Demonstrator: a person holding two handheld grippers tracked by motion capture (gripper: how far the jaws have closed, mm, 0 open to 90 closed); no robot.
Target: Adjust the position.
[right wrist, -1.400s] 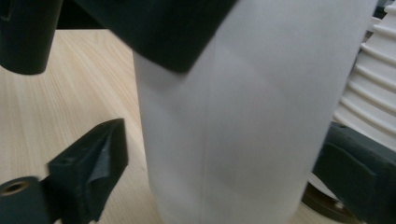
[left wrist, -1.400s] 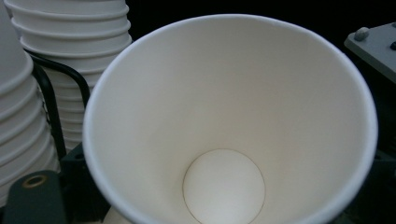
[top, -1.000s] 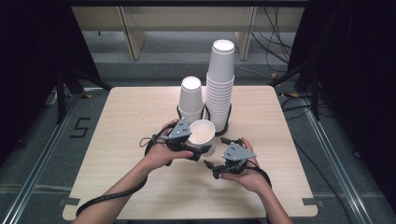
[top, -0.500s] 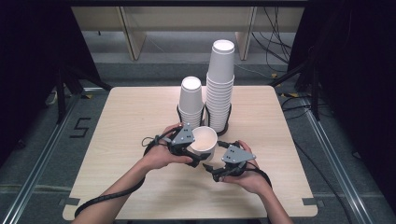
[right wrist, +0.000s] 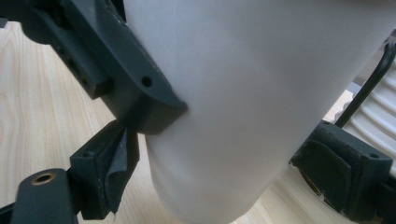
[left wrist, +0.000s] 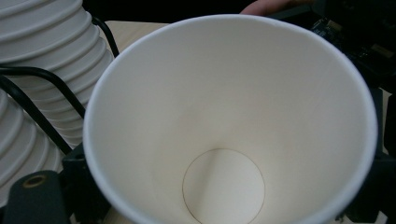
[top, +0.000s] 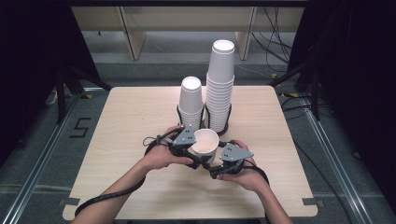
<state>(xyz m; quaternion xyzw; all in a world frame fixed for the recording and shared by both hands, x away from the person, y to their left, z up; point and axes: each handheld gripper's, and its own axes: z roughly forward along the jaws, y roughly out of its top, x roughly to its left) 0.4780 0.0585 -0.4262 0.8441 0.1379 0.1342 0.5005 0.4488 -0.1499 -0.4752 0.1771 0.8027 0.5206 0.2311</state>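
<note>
Between the jaws of the left gripper (top: 192, 150) sat a single white paper cup (top: 205, 142), its mouth tipped up toward that gripper's own camera; in the left gripper view the cup's (left wrist: 224, 126) round base and pale inner wall were plain to see, and the jaws stood narrow and clamped on it. Against the cup's outer wall (right wrist: 243, 93), as the right gripper view showed, the right gripper's (top: 215, 167) jaws had just been closing, the cup's lower body between them. One padded jaw lay just beside the cup's lower edge and the other a little off the wall on the far side, so the pads did not appear to press yet and the grip looked unfinished. Both hands held the cup a little above the tabletop (top: 116, 140), near the person's edge.

Just beyond the jaws stood two stacks of nested cups in black wire holders: a shorter stack (top: 191, 100) and, beside it, a taller stack (top: 220, 81). The ribbed rims of one stack (left wrist: 42, 60) and its wire showed close by the held cup in the left gripper view.

As for progress, one cup seemed already separated from the stacks and was being passed or steadied between the two grippers. What remained, by my reading, was for the right jaws to finish their grip, the left to let go, and the cup to be set down or added to a stack.
</note>
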